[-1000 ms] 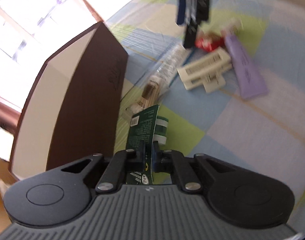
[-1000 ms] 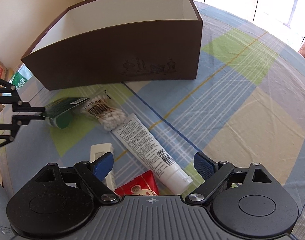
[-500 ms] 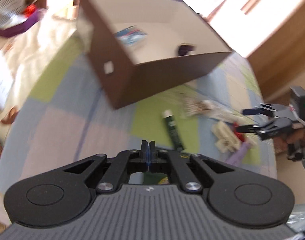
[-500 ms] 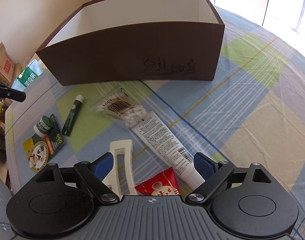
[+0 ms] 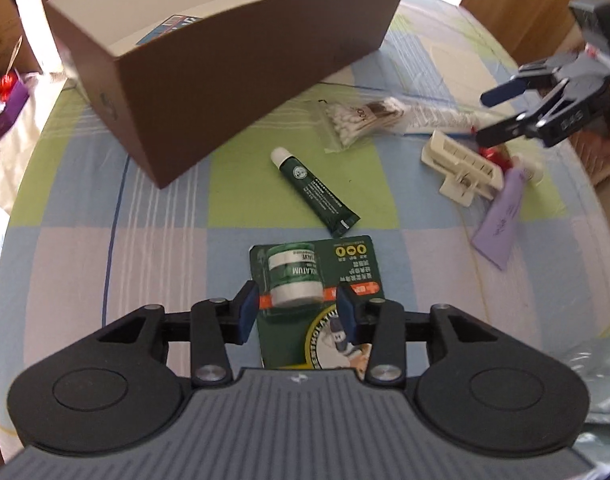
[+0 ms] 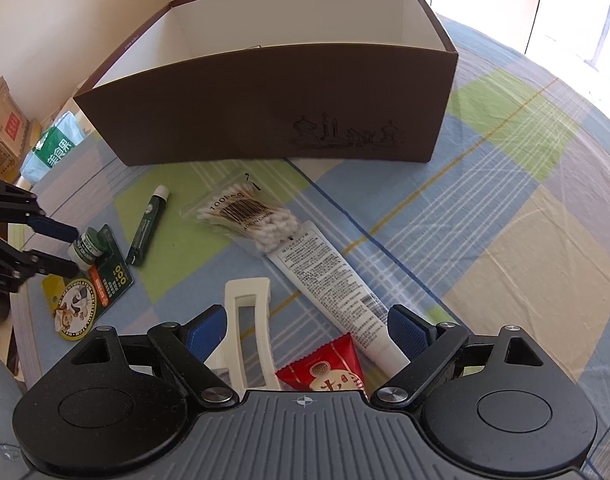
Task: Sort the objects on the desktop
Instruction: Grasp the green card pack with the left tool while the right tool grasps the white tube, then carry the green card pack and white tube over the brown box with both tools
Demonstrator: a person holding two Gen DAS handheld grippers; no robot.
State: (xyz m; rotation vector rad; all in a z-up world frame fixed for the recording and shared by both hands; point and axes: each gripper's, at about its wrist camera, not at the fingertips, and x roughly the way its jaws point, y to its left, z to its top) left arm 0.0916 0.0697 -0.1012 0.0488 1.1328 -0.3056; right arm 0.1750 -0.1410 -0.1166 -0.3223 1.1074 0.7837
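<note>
Where tube (image 5: 315,191) lies, box (image 5: 241,76) (brown) beyond.

Both grippers low, left gripper (image 5: 297,312) and right gripper (image 6: 305,330) fingers apart.

Between our left fingers (image 5: 245,312) we see the dark green blister card with a small white-and-green jar (image 5: 295,276), flat on the checked cloth. Just beyond the fingertips lies a slim dark green tube with a white cap (image 5: 315,194), pointing toward the open brown cardboard box (image 5: 225,64).

Checked tablecloth (image 6: 505,184), cardboard boxes (image 6: 3,128), green-printed bag (image 6: 57,148), purple box (image 5: 5,114)
</note>
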